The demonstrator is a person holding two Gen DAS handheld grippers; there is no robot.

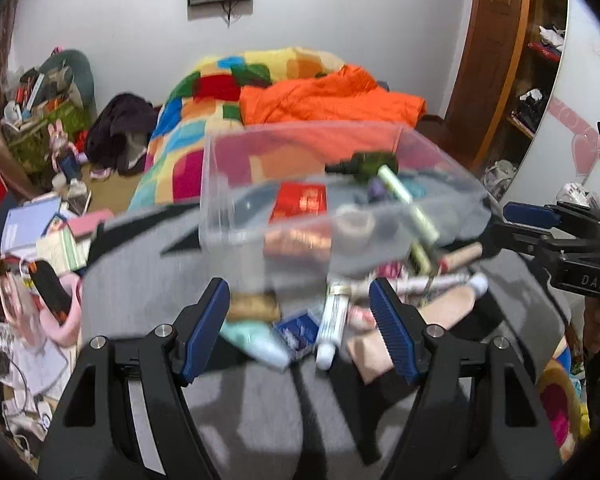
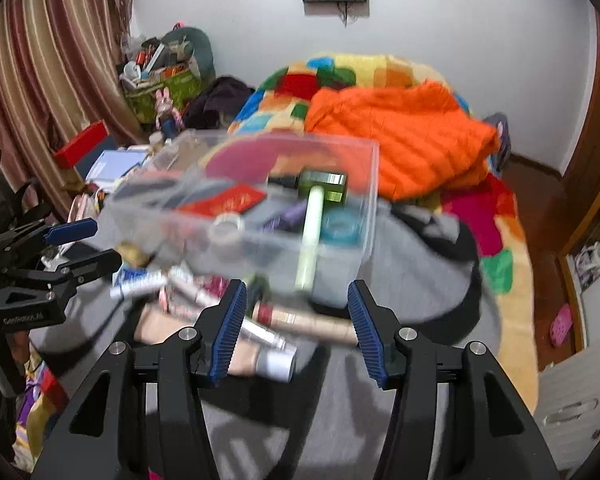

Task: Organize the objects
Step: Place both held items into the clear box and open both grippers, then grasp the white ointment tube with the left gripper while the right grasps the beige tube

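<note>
Both views motion-blurred. Left hand-held gripper (image 1: 299,312) spread wide, nothing btwn its blue pads, held low over grey cloth (image 1: 140,280) on the bed, pointing fwd at the clear plastic box (image 1: 236,184). Right hand-held gripper (image 2: 296,312) likewise spread, empty, level, aimed at same box (image 2: 364,184) from the other side; each gripper shows at the edge of the other's view.

Box sits on the grey cloth, holds a red card (image 1: 300,202), tape roll (image 1: 354,220), pale green tube (image 2: 312,232) leaning over its near wall, dark green block (image 2: 326,184), teal ring (image 2: 340,232).

Loose items lie just in front of box, near the grippers: white tube (image 1: 332,320), blue packet (image 1: 296,332), beige tubes (image 2: 308,320), silver-capped tube (image 2: 268,360). Orange jacket (image 2: 400,136) and patchwork blanket (image 1: 188,152) lie behind the box.
</note>
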